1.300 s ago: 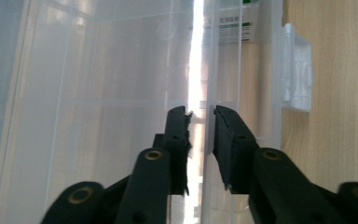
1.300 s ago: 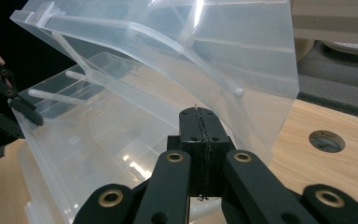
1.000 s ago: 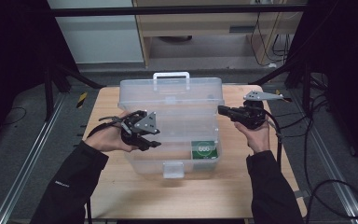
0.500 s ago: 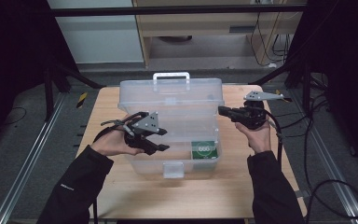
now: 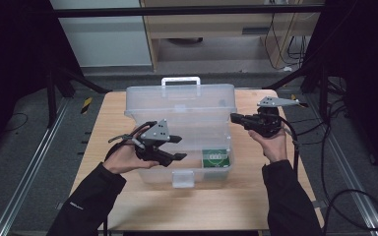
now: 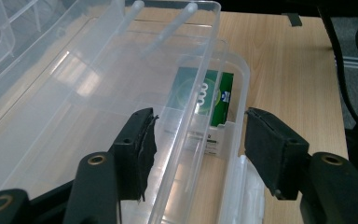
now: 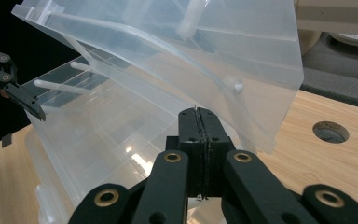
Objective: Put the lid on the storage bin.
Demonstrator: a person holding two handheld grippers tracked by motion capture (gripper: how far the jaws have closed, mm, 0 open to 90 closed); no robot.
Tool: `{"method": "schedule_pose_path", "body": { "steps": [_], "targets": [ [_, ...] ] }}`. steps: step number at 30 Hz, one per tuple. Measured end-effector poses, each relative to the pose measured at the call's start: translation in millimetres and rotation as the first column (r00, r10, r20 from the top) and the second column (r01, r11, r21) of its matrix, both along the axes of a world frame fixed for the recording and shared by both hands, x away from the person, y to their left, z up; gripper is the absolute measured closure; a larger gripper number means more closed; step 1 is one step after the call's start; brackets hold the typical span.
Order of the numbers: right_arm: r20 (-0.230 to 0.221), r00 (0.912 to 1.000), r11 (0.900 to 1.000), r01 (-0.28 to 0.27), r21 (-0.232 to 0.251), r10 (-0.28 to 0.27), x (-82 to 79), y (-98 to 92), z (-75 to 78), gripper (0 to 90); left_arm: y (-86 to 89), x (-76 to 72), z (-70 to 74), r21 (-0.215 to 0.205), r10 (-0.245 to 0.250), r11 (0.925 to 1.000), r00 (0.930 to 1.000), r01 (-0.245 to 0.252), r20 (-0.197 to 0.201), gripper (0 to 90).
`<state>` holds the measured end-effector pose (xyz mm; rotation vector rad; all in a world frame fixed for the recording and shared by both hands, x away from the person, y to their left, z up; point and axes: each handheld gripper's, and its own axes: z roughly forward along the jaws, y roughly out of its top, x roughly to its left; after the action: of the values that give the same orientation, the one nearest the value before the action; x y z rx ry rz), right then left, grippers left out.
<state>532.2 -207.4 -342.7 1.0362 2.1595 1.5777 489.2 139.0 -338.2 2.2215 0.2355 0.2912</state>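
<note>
Your two grippers work at the clear box (image 5: 179,135) in the middle of the desk (image 5: 256,206).

The box stands open, its lid (image 5: 182,101) raised toward the desk's far edge, handle (image 5: 180,80) on top. A green pack (image 5: 215,158) lies inside at the box's near right corner. Your left gripper (image 5: 177,147) hovers over the box's left part; its jaws have just been opening and now stand wide, and in the left gripper view they straddle the box's clear front wall (image 6: 200,116) without pressing on it. Your right gripper (image 5: 236,118) sits at the box's right side, by the desk's right edge; in the right gripper view its jaws are pressed tight together just under the lid's edge (image 7: 242,88), and you cannot tell whether anything is pinched between them.
</note>
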Motion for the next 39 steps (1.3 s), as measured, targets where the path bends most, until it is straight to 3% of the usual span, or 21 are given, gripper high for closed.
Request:
{"method": "schedule_pose_path", "body": {
  "steps": [5, 14, 16, 20, 23, 26, 33, 39],
  "targets": [
    [-0.008, 1.0000, 1.000, -0.001, -0.009, 0.001, -1.5, 0.3, 0.4, 90.0, 4.9, -2.8, -1.5, -0.054, 0.043, 0.9975, 0.9985, -0.045, -0.034, 47.2],
    [-0.007, 1.0000, 1.000, 0.001, -0.017, -0.002, -2.7, 1.1, 0.4, 90.0, 12.7, -9.6, -2.7, -0.129, 0.103, 0.9861, 0.9945, -0.105, -0.022, 58.4],
    [-0.007, 1.0000, 1.000, 0.002, -0.019, -0.002, -2.9, 1.0, 0.4, 90.0, 15.0, -10.0, -3.6, -0.149, 0.118, 0.9817, 0.9929, -0.119, -0.015, 62.7],
    [-0.006, 1.0000, 1.000, -0.008, -0.016, 0.008, -4.0, 0.8, 1.0, 90.0, 22.6, -10.7, -5.4, -0.223, 0.157, 0.9617, 0.9871, -0.160, -0.030, 67.7],
    [-0.001, 1.0000, 1.000, -0.009, -0.020, 0.009, -4.6, 1.1, 1.3, 90.0, 28.2, -11.9, -5.1, -0.241, 0.183, 0.9526, 0.9825, -0.185, -0.031, 71.5],
    [-0.002, 1.0000, 1.000, -0.008, -0.021, 0.008, -4.9, 1.1, 1.3, 90.0, 32.3, -12.7, -4.9, -0.246, 0.199, 0.9479, 0.9793, -0.202, -0.036, 74.5],
    [-0.008, 0.9999, 1.000, -0.013, -0.020, 0.012, -6.3, 0.3, -0.9, 90.0, 51.0, -13.8, -0.9, -0.225, 0.282, 0.9330, 0.9589, -0.281, -0.027, 82.6],
    [-0.016, 0.9998, 1.000, -0.013, -0.019, 0.013, -7.6, -0.2, -2.9, 90.0, 72.5, -16.4, 3.8, -0.230, 0.365, 0.9037, 0.9305, -0.361, -0.026, 88.1]
  ]
}}
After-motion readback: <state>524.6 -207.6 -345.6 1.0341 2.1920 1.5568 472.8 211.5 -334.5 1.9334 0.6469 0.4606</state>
